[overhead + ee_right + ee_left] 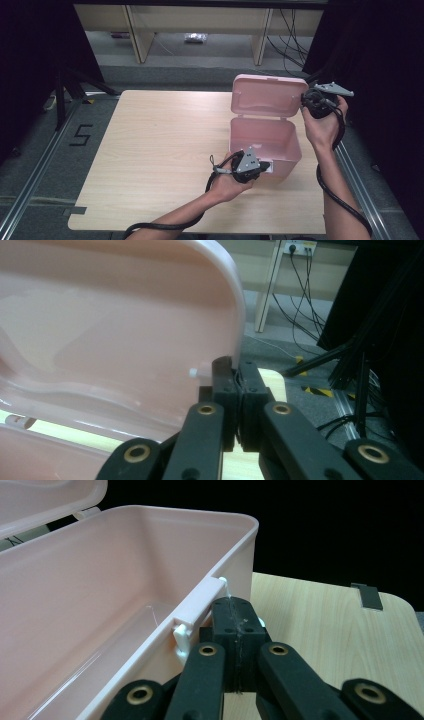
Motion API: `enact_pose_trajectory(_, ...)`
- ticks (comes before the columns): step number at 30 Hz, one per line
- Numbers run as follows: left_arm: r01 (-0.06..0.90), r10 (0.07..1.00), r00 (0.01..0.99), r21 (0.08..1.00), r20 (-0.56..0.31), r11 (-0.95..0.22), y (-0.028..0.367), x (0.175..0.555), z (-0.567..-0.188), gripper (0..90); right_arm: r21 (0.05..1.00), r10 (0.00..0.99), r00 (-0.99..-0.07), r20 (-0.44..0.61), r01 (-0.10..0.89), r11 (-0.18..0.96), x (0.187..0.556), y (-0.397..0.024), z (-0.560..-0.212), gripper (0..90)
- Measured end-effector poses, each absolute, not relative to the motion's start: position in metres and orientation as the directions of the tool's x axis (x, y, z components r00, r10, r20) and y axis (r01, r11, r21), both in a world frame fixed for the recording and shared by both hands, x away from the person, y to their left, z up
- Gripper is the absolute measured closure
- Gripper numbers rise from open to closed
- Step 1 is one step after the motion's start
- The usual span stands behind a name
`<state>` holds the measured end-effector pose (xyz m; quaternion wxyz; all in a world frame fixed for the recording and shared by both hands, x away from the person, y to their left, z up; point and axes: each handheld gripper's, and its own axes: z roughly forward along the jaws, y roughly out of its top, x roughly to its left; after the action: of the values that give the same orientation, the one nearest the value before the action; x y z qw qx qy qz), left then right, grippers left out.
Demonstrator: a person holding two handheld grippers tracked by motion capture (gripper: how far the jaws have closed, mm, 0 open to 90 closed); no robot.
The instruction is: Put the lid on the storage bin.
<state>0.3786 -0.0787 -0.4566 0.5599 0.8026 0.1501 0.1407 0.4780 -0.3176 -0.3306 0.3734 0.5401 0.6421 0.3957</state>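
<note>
Pink box [265, 142]: sitting open on tabletop [160, 150]. Left gripper [264, 166]: jaws closed, touching the front latch [192, 617]. Right gripper [303, 101]: jaws closed, pressing against lid [267, 95] edge.

The closed right gripper [239, 371] touches the raised pink lid's [125, 325] edge.

From my station, the pink box [265, 142] reads as smooth moulded plastic, semi-glossy, with soft highlights inside; its raised lid [268, 95] is the same plastic, shinier on its inner face. I see the white latch [192, 617] as matt plastic. The table [160, 150] is pale wood-grain laminate, satin-smooth. The left gripper [235, 615] and right gripper [236, 374] show matt black plastic links with brass-coloured rivets.
</note>
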Motion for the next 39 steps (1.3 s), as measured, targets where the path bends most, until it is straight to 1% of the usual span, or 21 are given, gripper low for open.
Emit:
enact_pose_trajectory(2, 0.082, 0.398, 0.916, 0.941, 0.059, -0.328, -0.079, 0.379, -0.457, 90.0, 0.912, 0.990, -0.136, -0.044, 0.400, 0.095, 0.477, -0.317, -0.331, 89.8)
enact_pose_trajectory(8, 0.083, 0.397, 0.916, 0.940, 0.058, -0.330, -0.079, 0.379, -0.456, 90.0, 0.916, 0.988, -0.141, -0.066, 0.383, 0.116, 0.473, -0.318, -0.332, 89.7)
enact_pose_trajectory(11, 0.082, 0.396, 0.916, 0.940, 0.059, -0.330, -0.079, 0.379, -0.457, 90.0, 0.917, 0.990, -0.135, -0.051, 0.387, 0.100, 0.471, -0.316, -0.333, 89.7)
enact_pose_trajectory(12, 0.082, 0.397, 0.916, 0.940, 0.059, -0.330, -0.079, 0.379, -0.456, 90.0, 0.918, 0.986, -0.146, -0.076, 0.376, 0.127, 0.471, -0.318, -0.333, 89.7)
enact_pose_trajectory(16, 0.083, 0.396, 0.916, 0.940, 0.059, -0.332, -0.079, 0.379, -0.456, 90.0, 0.916, 0.989, -0.136, -0.053, 0.388, 0.103, 0.467, -0.316, -0.333, 89.7)
enact_pose_trajectory(17, 0.083, 0.396, 0.916, 0.940, 0.059, -0.332, -0.079, 0.379, -0.456, 90.0, 0.919, 0.986, -0.145, -0.077, 0.373, 0.127, 0.469, -0.318, -0.334, 89.7)
enact_pose_trajectory(20, 0.083, 0.397, 0.916, 0.940, 0.059, -0.331, -0.079, 0.379, -0.456, 90.0, 0.917, 0.988, -0.137, -0.064, 0.384, 0.113, 0.466, -0.316, -0.334, 89.7)
enact_pose_trajectory(21, 0.082, 0.396, 0.916, 0.940, 0.059, -0.331, -0.079, 0.379, -0.456, 90.0, 0.920, 0.987, -0.139, -0.075, 0.372, 0.122, 0.466, -0.317, -0.334, 89.6)
enact_pose_trajectory(23, 0.082, 0.395, 0.916, 0.939, 0.060, -0.333, -0.079, 0.379, -0.456, 90.0, 0.916, 0.989, -0.136, -0.058, 0.386, 0.107, 0.465, -0.316, -0.334, 89.6)
enact_pose_trajectory(24, 0.081, 0.395, 0.917, 0.939, 0.062, -0.335, -0.079, 0.379, -0.456, 90.0, 0.919, 0.986, -0.145, -0.079, 0.372, 0.129, 0.465, -0.317, -0.334, 89.6)
enact_pose_trajectory(27, 0.081, 0.394, 0.917, 0.938, 0.063, -0.337, -0.079, 0.379, -0.456, 90.0, 0.921, 0.987, -0.141, -0.072, 0.371, 0.120, 0.464, -0.316, -0.334, 89.6)
enact_pose_trajectory(28, 0.080, 0.394, 0.917, 0.938, 0.063, -0.338, -0.079, 0.379, -0.456, 90.0, 0.916, 0.989, -0.137, -0.060, 0.386, 0.109, 0.462, -0.316, -0.334, 89.6)
enact_pose_trajectory(31, 0.080, 0.394, 0.917, 0.938, 0.063, -0.338, -0.079, 0.379, -0.456, 90.0, 0.921, 0.987, -0.139, -0.080, 0.369, 0.126, 0.462, -0.317, -0.336, 89.6)
enact_pose_trajectory(37, 0.080, 0.393, 0.917, 0.937, 0.063, -0.339, -0.079, 0.379, -0.456, 90.0, 0.920, 0.988, -0.139, -0.062, 0.377, 0.111, 0.460, -0.316, -0.335, 89.6)
enact_pose_trajectory(39, 0.080, 0.393, 0.917, 0.937, 0.064, -0.339, -0.080, 0.379, -0.456, 90.0, 0.921, 0.987, -0.143, -0.071, 0.372, 0.120, 0.460, -0.316, -0.336, 89.6)
